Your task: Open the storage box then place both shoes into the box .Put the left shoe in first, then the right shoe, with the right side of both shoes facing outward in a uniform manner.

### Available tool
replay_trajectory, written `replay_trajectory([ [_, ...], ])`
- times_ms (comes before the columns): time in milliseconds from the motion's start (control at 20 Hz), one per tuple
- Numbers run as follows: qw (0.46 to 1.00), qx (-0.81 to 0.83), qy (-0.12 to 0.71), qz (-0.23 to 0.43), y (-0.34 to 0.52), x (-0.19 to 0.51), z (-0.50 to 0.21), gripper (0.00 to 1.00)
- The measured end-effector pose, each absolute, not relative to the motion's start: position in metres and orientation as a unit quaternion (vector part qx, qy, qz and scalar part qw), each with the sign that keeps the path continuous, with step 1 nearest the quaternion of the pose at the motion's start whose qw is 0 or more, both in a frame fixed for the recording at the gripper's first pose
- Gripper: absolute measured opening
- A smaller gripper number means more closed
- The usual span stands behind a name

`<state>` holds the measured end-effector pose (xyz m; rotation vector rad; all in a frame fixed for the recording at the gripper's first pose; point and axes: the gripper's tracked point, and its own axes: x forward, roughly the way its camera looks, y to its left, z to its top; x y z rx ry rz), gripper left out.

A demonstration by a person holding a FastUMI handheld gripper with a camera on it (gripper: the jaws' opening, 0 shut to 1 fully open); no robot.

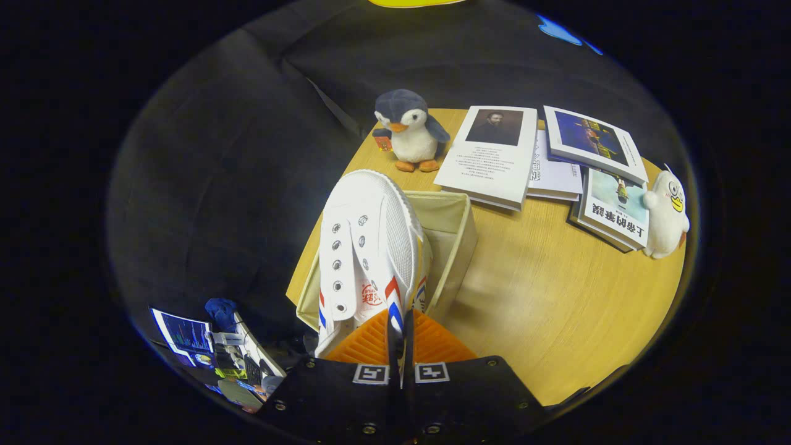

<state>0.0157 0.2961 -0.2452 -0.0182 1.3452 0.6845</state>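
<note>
Gripper view shows my fingers (400,337) pinched tight on the heel wall of the white shoe (369,247), holding it on edge above the open storage box (460,238) on the counter (556,309), so it can slot in sideways.

Book (615,213) beside white duck plush (666,213): large Chinese title, seen upside down, "上帝的苹果"; shoe (368,247): red round logo, illegible; gripper (400,346), fingers clamped on shoe: two square markers.

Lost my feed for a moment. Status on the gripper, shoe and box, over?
Gripper shut on white shoe, pinching its side wall. Shoe hangs over open storage box, toe pointing away. Nothing blocking; plush penguin and books stand beyond the box.
</note>
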Motion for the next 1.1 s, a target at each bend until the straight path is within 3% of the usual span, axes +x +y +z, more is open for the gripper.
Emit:
replay_trajectory([
  [500,0.721,-0.071,0.620,0.301,0.346,0.012,-0.269,0.02],
  [550,0.721,-0.072,0.616,0.310,0.351,0.012,-0.275,0.11],
  [600,0.724,-0.075,0.609,0.316,0.351,0.015,-0.276,0.32],
  [650,0.729,-0.085,0.599,0.319,0.347,0.021,-0.277,0.44],
  [750,0.749,-0.109,0.576,0.309,0.339,0.032,-0.273,0.96],
  [1100,0.803,-0.072,0.511,0.299,0.317,0.051,-0.220,0.98],
])
